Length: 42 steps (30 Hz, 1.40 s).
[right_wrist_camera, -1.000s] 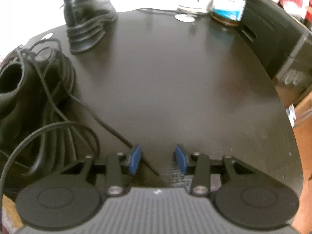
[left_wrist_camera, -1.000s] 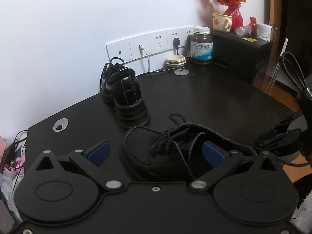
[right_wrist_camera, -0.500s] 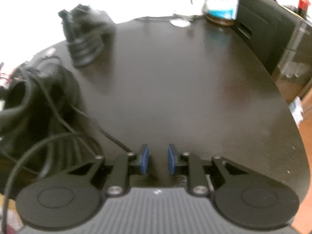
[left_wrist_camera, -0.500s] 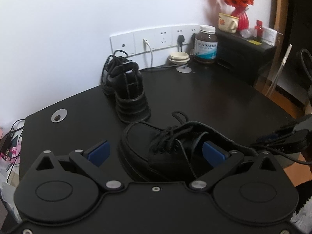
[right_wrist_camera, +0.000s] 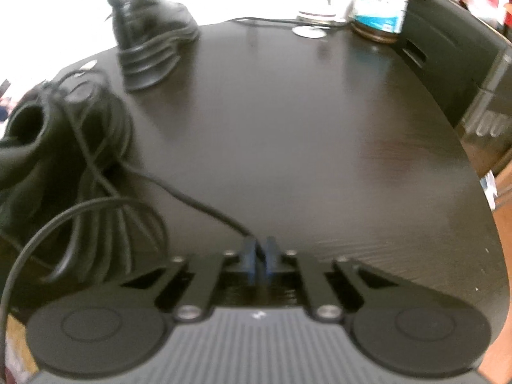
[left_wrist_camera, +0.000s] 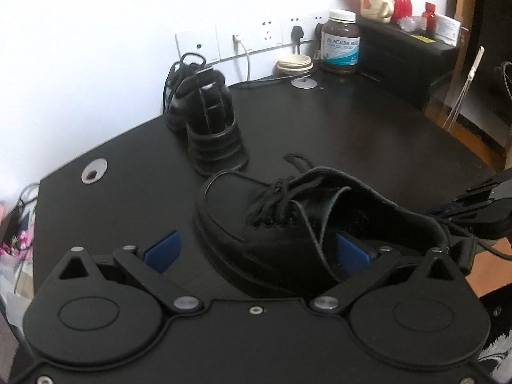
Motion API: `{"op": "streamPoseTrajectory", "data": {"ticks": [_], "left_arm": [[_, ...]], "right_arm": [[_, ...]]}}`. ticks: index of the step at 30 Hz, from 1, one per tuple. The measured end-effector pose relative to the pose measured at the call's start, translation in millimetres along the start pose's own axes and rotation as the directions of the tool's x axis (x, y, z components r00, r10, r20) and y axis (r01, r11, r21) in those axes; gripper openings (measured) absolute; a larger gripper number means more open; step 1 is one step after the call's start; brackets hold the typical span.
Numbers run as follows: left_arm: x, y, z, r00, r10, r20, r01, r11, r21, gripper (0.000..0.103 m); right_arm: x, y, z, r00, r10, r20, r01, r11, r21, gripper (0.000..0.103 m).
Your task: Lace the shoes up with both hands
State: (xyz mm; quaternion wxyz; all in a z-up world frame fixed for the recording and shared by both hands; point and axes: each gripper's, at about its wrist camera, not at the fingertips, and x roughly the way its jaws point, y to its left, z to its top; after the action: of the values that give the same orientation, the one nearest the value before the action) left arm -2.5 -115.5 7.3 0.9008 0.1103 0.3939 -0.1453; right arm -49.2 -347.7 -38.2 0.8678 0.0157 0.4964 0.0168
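Note:
A black leather shoe (left_wrist_camera: pixel 288 224) lies on the dark table (left_wrist_camera: pixel 368 134), toe pointing away, with its lace (left_wrist_camera: pixel 275 201) loosely threaded. My left gripper (left_wrist_camera: pixel 256 251) stands open and wide around the shoe's heel part; its left blue pad (left_wrist_camera: pixel 163 249) is clear of the leather. In the right wrist view the same shoe (right_wrist_camera: pixel 41 147) is at the left, and one lace end (right_wrist_camera: pixel 192 201) trails across the table into my right gripper (right_wrist_camera: pixel 259 257), whose blue pads are shut on it. The right gripper (left_wrist_camera: pixel 480 198) also shows at the right edge of the left wrist view.
A second black shoe (left_wrist_camera: pixel 208 121) (right_wrist_camera: pixel 150 41) stands at the back by the wall sockets (left_wrist_camera: pixel 243 40). A brown supplement jar (left_wrist_camera: pixel 340 44) (right_wrist_camera: pixel 380 16), a small lid stack (left_wrist_camera: pixel 294 64) and a black cabinet (left_wrist_camera: pixel 403 60) sit back right. A cable grommet (left_wrist_camera: pixel 93 170) is at the left.
The right gripper's jaws closed from wide apart to shut on the lace end. The left gripper stayed open around the shoe and tipped only slightly.

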Motion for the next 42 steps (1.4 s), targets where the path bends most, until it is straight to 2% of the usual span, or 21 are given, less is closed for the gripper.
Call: {"op": "streamPoseTrajectory", "data": {"ticks": [2, 4, 7, 9, 13, 16, 19, 23, 28, 30, 32, 36, 38, 42], "left_arm": [[1.3, 4.8, 0.3, 1.000, 0.011, -0.001, -0.011, 1.000, -0.021, 0.103], [2.1, 8.8, 0.7, 1.000, 0.014, 0.000, -0.014, 0.999, -0.029, 0.103], [1.6, 11.0, 1.2, 1.000, 0.025, 0.011, -0.025, 0.999, -0.025, 0.103], [1.4, 12.0, 1.8, 0.999, 0.041, 0.021, -0.041, 0.999, -0.015, 0.103], [2.1, 22.8, 3.6, 0.997, 0.077, 0.021, -0.076, 0.996, -0.041, 0.103], [3.2, 35.4, 6.0, 0.996, 0.089, -0.013, -0.090, 0.990, -0.105, 0.102], [-2.0, 43.3, 7.2, 0.997, 0.064, -0.030, -0.068, 0.986, -0.151, 0.098], [-18.4, 42.4, 7.8, 0.999, 0.036, 0.017, -0.032, 0.987, -0.156, 0.100], [-41.4, 49.4, 13.1, 0.993, 0.029, 0.113, -0.003, 0.976, -0.220, 0.101], [-53.0, 49.5, 18.9, 0.984, 0.017, 0.178, 0.024, 0.974, -0.224, 0.100], [-63.7, 43.5, 26.2, 0.969, 0.006, 0.246, 0.044, 0.980, -0.195, 0.100], [-82.2, 18.0, 38.3, 0.933, -0.035, 0.357, 0.064, 0.995, -0.070, 0.100], [-89.1, 3.5, 42.8, 0.915, -0.046, 0.400, 0.050, 0.999, 0.002, 0.100], [-98.4, -19.3, 45.0, 0.887, -0.090, 0.453, 0.043, 0.993, 0.113, 0.099]], "right_arm": [[0.1, -6.9, 0.2, 1.000, -0.007, 0.002, 0.007, 0.999, 0.043, 0.003], [-5.3, -13.5, 3.5, 0.999, -0.011, 0.039, 0.007, 0.996, 0.091, 0.003], [-25.6, -19.1, 15.9, 0.988, -0.045, 0.145, 0.027, 0.992, 0.124, 0.003], [-44.0, -22.5, 27.3, 0.972, -0.065, 0.226, 0.033, 0.989, 0.145, 0.003], [-85.4, -27.8, 52.7, 0.921, -0.080, 0.382, 0.016, 0.986, 0.167, 0.003], [-112.3, -29.5, 70.8, 0.890, -0.023, 0.454, -0.061, 0.984, 0.168, 0.003], [-134.3, -26.6, 84.0, 0.867, 0.077, 0.492, -0.173, 0.973, 0.154, 0.003], [-142.0, -24.2, 96.2, 0.850, 0.187, 0.492, -0.301, 0.940, 0.163, 0.003], [-145.5, -17.6, 103.4, 0.823, 0.284, 0.491, -0.404, 0.901, 0.156, 0.003], [-145.0, -15.6, 105.8, 0.807, 0.348, 0.477, -0.474, 0.863, 0.172, 0.003], [-142.3, -13.6, 108.9, 0.778, 0.420, 0.467, -0.550, 0.815, 0.183, 0.003], [-138.6, -1.6, 113.7, 0.720, 0.538, 0.439, -0.656, 0.733, 0.178, 0.003], [-139.4, 5.7, 116.0, 0.703, 0.576, 0.417, -0.680, 0.716, 0.159, 0.003], [-141.6, 15.7, 117.8, 0.689, 0.617, 0.381, -0.702, 0.700, 0.136, 0.003]]}}
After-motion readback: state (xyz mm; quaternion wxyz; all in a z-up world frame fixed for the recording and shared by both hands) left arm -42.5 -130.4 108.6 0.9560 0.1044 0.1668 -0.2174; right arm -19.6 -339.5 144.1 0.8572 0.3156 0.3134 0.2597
